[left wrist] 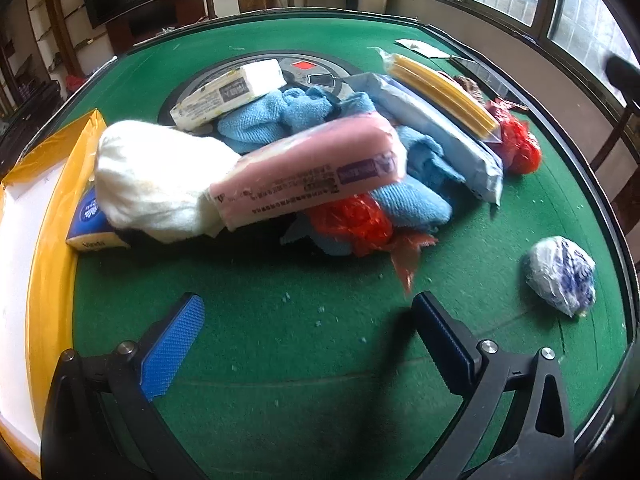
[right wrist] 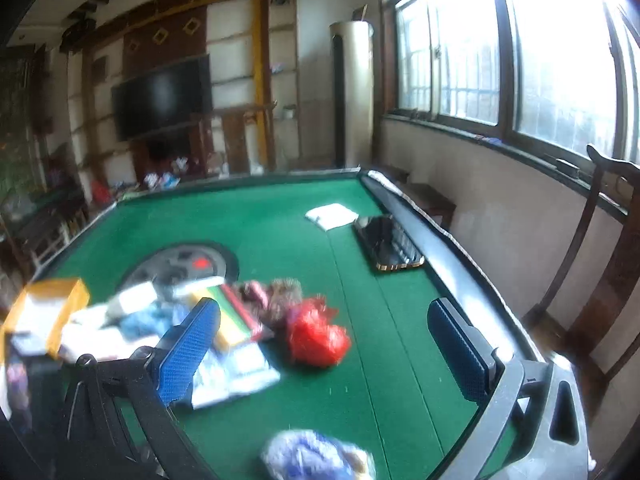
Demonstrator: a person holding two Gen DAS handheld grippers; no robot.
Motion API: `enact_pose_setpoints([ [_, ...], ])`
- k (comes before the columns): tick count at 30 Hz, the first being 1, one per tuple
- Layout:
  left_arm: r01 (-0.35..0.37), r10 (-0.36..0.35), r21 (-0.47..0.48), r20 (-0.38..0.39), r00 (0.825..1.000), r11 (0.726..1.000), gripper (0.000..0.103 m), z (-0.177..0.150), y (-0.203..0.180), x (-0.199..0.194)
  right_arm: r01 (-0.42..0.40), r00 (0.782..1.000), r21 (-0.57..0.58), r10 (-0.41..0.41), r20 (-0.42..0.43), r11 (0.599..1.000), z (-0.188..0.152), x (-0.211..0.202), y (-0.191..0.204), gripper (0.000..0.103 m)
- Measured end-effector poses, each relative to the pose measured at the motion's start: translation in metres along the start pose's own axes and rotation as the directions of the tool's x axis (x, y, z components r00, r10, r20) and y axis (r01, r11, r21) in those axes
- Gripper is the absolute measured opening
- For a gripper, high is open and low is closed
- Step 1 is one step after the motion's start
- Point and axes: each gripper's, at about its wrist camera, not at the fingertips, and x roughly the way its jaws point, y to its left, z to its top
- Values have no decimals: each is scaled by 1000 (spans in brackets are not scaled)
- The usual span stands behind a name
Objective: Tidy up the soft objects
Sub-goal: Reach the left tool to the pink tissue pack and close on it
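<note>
A heap of soft things lies on the green table (left wrist: pixel 280 360): a pink tissue pack (left wrist: pixel 312 172), a white cloth roll (left wrist: pixel 160 180), blue towels (left wrist: pixel 280 116), a white pack (left wrist: pixel 228 92), a pale blue pack (left wrist: pixel 440 132), a yellow pack (left wrist: pixel 444 92) and red plastic bags (left wrist: pixel 352 224). A white-and-blue bag (left wrist: pixel 560 276) lies apart at the right. My left gripper (left wrist: pixel 308 320) is open and empty, just in front of the heap. My right gripper (right wrist: pixel 324 332) is open and empty above the table, with a red bag (right wrist: pixel 316 336) between its fingers' line of sight.
A yellow-edged box (left wrist: pixel 44 216) stands at the left, with a blue tissue box (left wrist: pixel 92 220) against it. A black tray (right wrist: pixel 388 244) and white paper (right wrist: pixel 332 216) lie near the table's right rim. A wooden chair (right wrist: pixel 600 280) stands at the right.
</note>
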Motion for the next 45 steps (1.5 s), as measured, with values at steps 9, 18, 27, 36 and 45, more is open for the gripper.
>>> enact_pose_setpoints([
  [9,111,-95,-93,155,983,990,103,-4,59,-69,-7,997,109,15,-69,994,-23,44,-20,102],
  [18,128,-128,11,229,965,992,103,18,66,-77,-67,987,166,90,-135,984,-31,50,-32,102],
  [27,-76,-74,452,306,949,889,103,8,-5,-78,-71,980,229,111,-166,971,-34,54,-43,102],
  [36,-151,-13,536,290,957,831,92,21,-13,-55,-78,974,239,125,-189,968,-36,58,-45,102],
  [45,-123,-26,653,214,977,747,48,30,-29,-37,-79,971,242,130,-200,967,-37,59,-45,102],
])
